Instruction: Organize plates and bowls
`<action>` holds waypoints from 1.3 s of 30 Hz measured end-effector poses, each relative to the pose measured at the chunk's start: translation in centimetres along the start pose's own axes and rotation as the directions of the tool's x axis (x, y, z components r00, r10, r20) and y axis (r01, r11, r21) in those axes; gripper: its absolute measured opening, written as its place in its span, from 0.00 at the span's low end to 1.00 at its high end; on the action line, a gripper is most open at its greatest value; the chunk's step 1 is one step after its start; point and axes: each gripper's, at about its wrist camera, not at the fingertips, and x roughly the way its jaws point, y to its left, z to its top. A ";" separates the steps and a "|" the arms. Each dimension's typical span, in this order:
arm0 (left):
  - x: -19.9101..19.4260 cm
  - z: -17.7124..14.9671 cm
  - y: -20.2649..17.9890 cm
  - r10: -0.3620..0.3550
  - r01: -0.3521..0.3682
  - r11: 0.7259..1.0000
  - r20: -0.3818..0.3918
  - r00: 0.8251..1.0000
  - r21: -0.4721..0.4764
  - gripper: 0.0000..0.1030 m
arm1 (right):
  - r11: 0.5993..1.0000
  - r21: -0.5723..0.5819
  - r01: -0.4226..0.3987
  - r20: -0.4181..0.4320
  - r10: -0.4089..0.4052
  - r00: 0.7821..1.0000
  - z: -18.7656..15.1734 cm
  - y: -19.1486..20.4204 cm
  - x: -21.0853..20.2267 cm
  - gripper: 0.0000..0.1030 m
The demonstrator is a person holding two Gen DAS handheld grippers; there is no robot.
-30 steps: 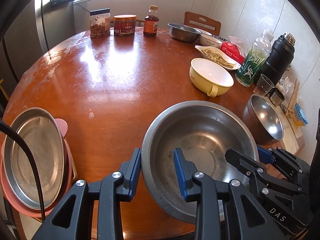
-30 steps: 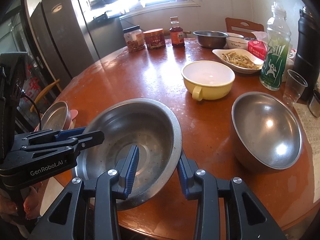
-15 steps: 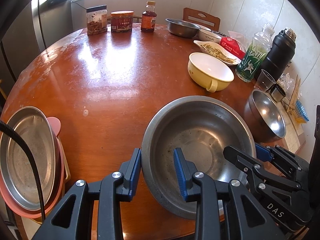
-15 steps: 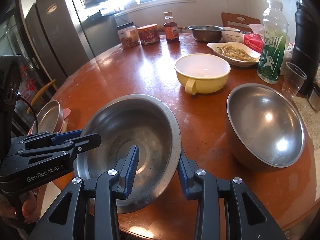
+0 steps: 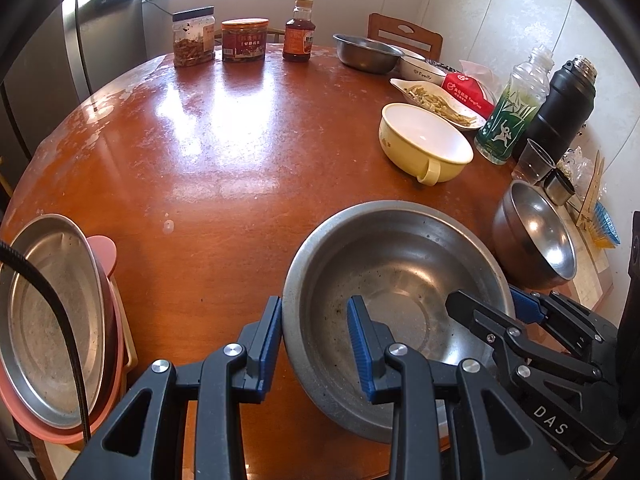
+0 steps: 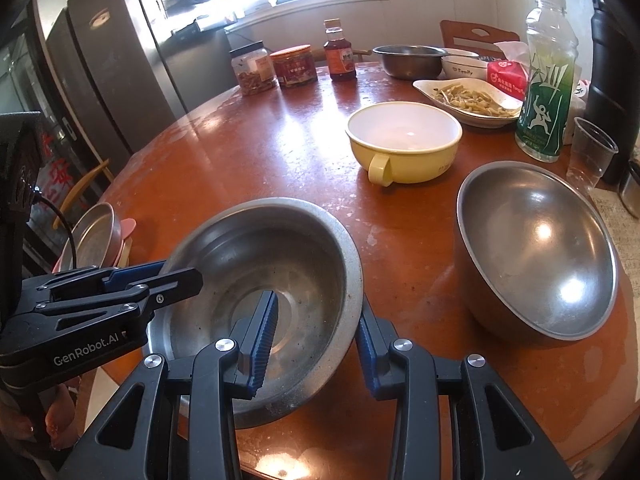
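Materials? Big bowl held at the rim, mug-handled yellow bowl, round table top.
Big bowl: looks like stainless steel, dull brushed finish, speckled and scuffed inside.
Yellow bowl: glossy, white inside; enamel, ceramic or plastic, can't tell.
Table: reddish-brown lacquered wood look, strong glare, finish worn pale in patches.

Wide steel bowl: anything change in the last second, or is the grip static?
Nothing taken hold of or let go. The left gripper and right gripper each straddle the rim of the wide steel bowl as before, one finger inside, one outside. The bowl sits slightly higher in both views, as does the rest of the table. The yellow bowl and the round steel bowl stay put.
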 end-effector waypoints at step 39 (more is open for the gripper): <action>-1.4 0.5 0.0 0.018 -0.018 1.000 0.031 0.999 0.011 0.41 | 1.000 0.019 0.021 0.052 -0.022 0.998 0.9 0.1 -1.5 0.53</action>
